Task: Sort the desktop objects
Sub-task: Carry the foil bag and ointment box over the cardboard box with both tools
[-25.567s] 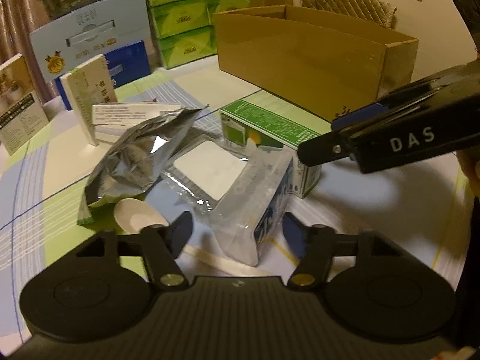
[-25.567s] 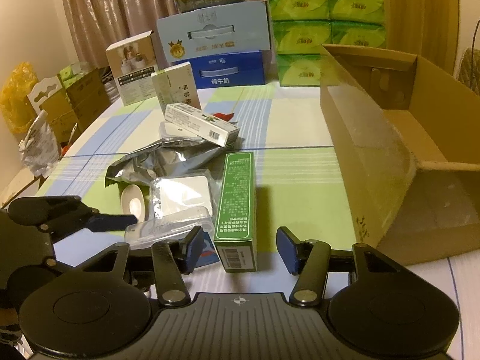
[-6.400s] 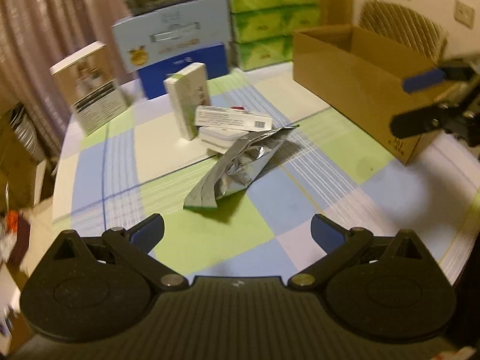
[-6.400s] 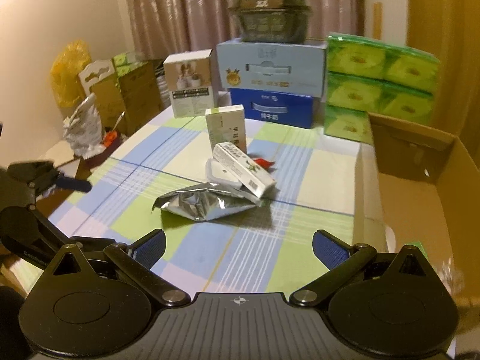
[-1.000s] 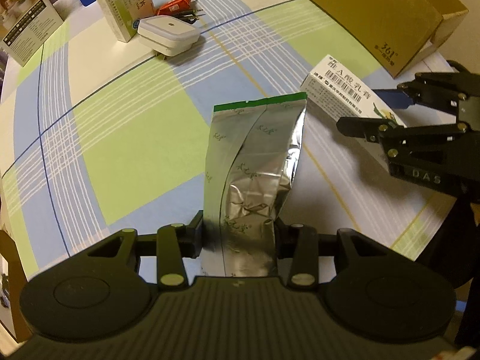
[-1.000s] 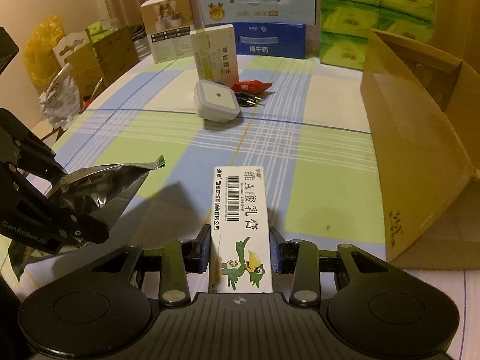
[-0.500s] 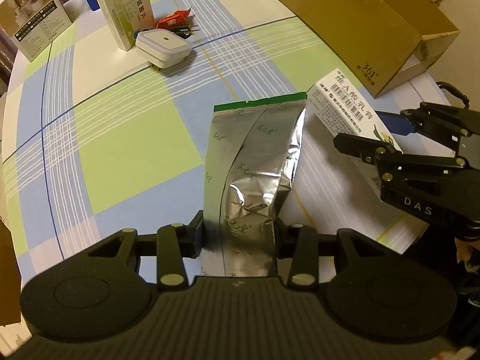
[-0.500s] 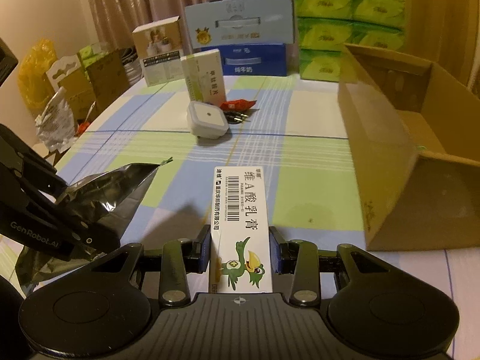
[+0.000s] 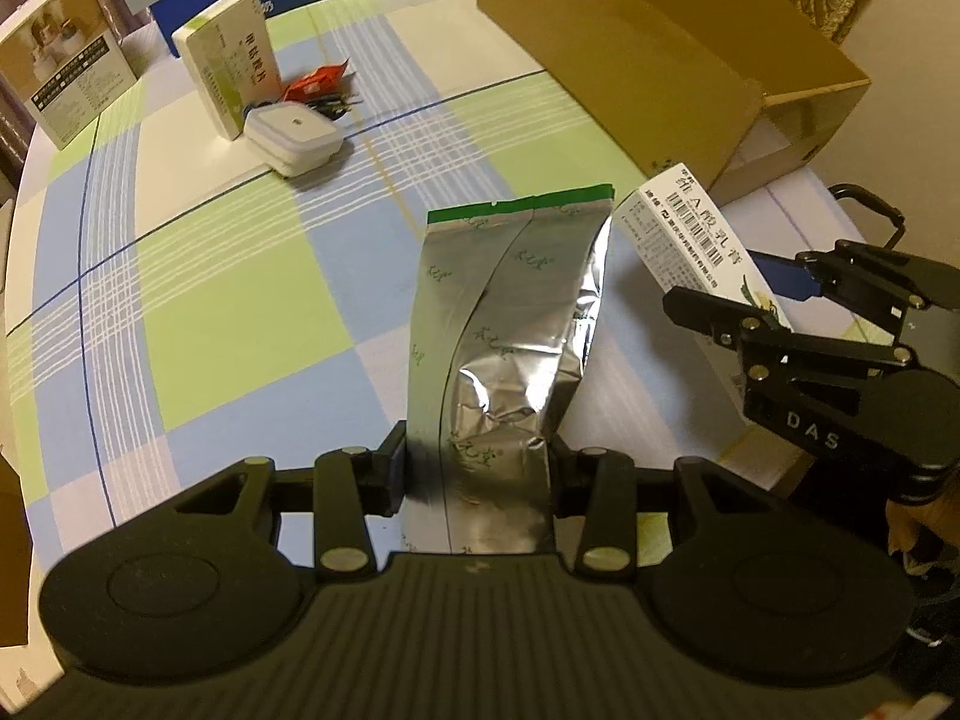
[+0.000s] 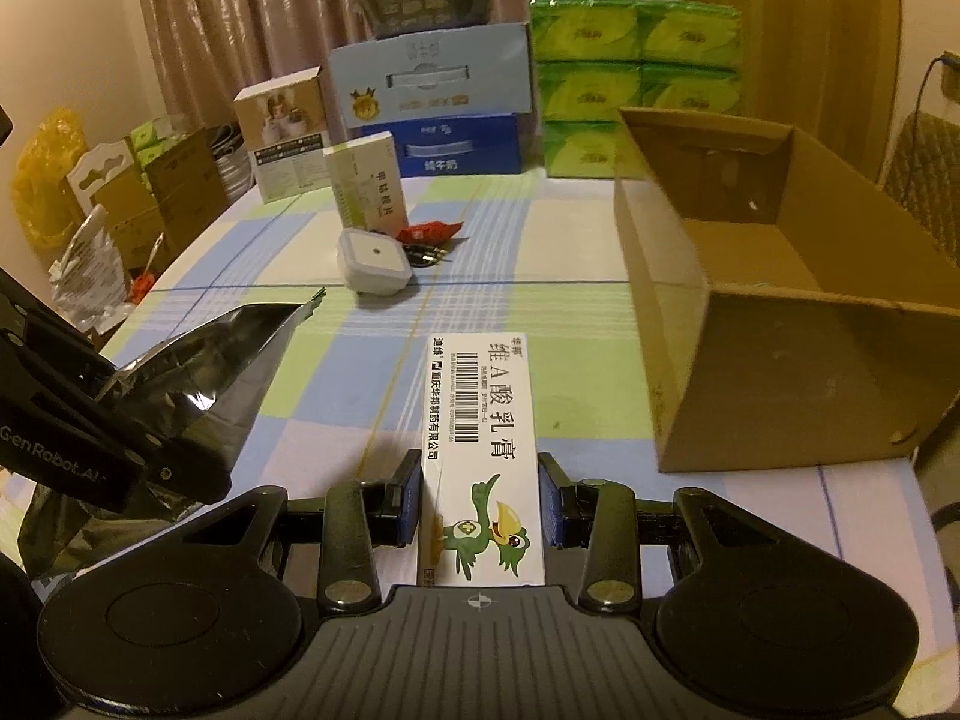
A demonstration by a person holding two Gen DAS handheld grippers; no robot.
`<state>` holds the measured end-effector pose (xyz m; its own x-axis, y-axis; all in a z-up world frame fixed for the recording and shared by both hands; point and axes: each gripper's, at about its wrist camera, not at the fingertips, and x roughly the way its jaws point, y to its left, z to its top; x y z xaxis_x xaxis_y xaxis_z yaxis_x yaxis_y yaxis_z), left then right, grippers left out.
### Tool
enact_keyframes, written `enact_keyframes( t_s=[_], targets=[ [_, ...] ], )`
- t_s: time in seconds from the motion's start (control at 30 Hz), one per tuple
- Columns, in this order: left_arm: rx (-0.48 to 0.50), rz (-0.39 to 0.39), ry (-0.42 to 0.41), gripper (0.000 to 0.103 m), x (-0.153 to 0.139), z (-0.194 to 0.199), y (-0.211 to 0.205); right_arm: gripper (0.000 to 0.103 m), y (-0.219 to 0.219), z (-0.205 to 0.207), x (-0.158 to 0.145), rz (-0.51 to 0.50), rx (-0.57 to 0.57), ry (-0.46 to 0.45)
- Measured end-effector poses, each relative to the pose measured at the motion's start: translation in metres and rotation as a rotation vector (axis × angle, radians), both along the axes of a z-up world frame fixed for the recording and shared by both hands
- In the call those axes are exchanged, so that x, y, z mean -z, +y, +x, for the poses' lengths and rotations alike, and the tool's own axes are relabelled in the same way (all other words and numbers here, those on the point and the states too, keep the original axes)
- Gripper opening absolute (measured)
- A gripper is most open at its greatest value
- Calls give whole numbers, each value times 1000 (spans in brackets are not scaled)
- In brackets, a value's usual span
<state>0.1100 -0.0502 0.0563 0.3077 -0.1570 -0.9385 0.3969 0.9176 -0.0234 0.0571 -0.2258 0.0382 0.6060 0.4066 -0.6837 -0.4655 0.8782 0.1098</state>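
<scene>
My left gripper (image 9: 477, 474) is shut on a silver foil bag (image 9: 510, 324) with a green top edge and holds it above the table; the bag also shows in the right wrist view (image 10: 210, 372). My right gripper (image 10: 480, 501) is shut on a long white ointment box (image 10: 480, 420) with a green bird print, also seen in the left wrist view (image 9: 690, 234). An open cardboard box (image 10: 750, 312) stands on the table to the right. A white square device (image 10: 373, 261), a standing green-white medicine box (image 10: 369, 189) and a red packet (image 10: 429, 232) sit further back.
The table has a checked blue, green and white cloth (image 10: 570, 312). Green tissue packs (image 10: 636, 78), a blue carton (image 10: 444, 102) and a photo box (image 10: 282, 132) line the far edge. Bags and boxes (image 10: 120, 198) crowd the floor at the left.
Both grippers have risen and tilted up with their loads. The cardboard box now looks nearer and more of its inside shows in the right wrist view.
</scene>
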Motion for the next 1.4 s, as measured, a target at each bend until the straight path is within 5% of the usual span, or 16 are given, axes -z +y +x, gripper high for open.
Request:
enact_keyframes(
  t_s=[0.63, 1.4],
  targets=[
    [47, -42, -62, 37, -47, -11, -46, 35, -46, -12, -49, 38, 92, -81],
    [91, -112, -104, 37, -87, 21, -134, 35, -118, 24, -101, -6, 189, -193]
  ],
)
